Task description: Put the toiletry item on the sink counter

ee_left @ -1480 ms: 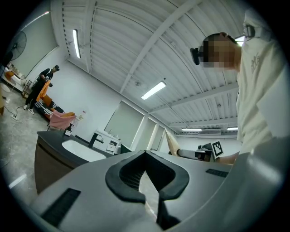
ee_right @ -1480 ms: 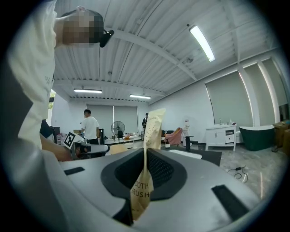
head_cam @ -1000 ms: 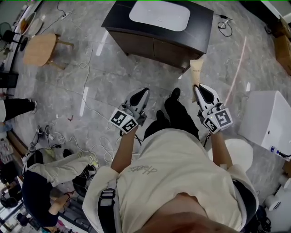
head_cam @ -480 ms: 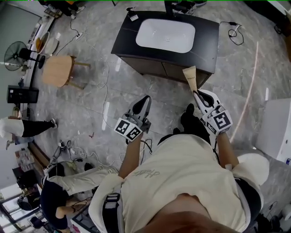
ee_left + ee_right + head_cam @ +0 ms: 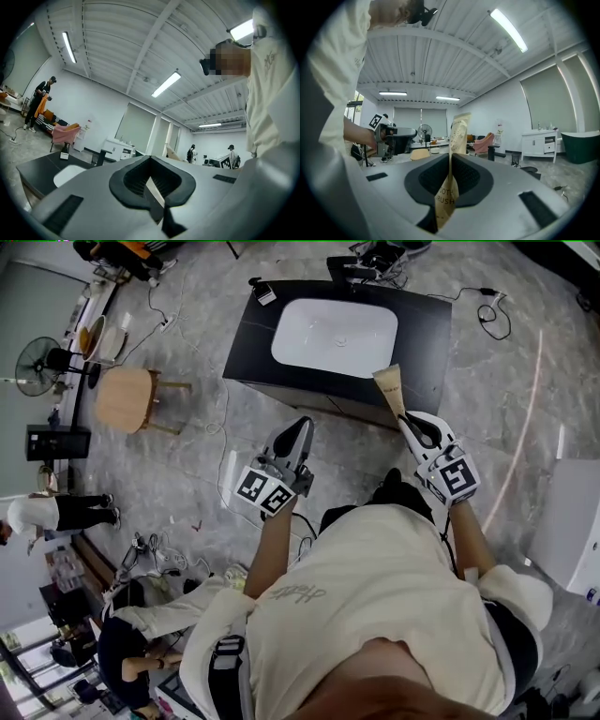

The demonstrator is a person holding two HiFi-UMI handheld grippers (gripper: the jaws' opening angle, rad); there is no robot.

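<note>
Left gripper [image 5: 301,427] is held out at about 11 o'clock, jaws closed on nothing, so no backup is offered there. The dark tabletop [image 5: 424,329] with its white basin [image 5: 335,336] is seen at 12 o'clock. The toothbrush packet [image 5: 388,386] is pinched by its lower end in the right gripper [image 5: 406,418], poking toward 11 o'clock, not yet set down. Tbh it's thin and floppy. If released early at the near edge, it could be dropped to the floor or slid into the basin.
</note>
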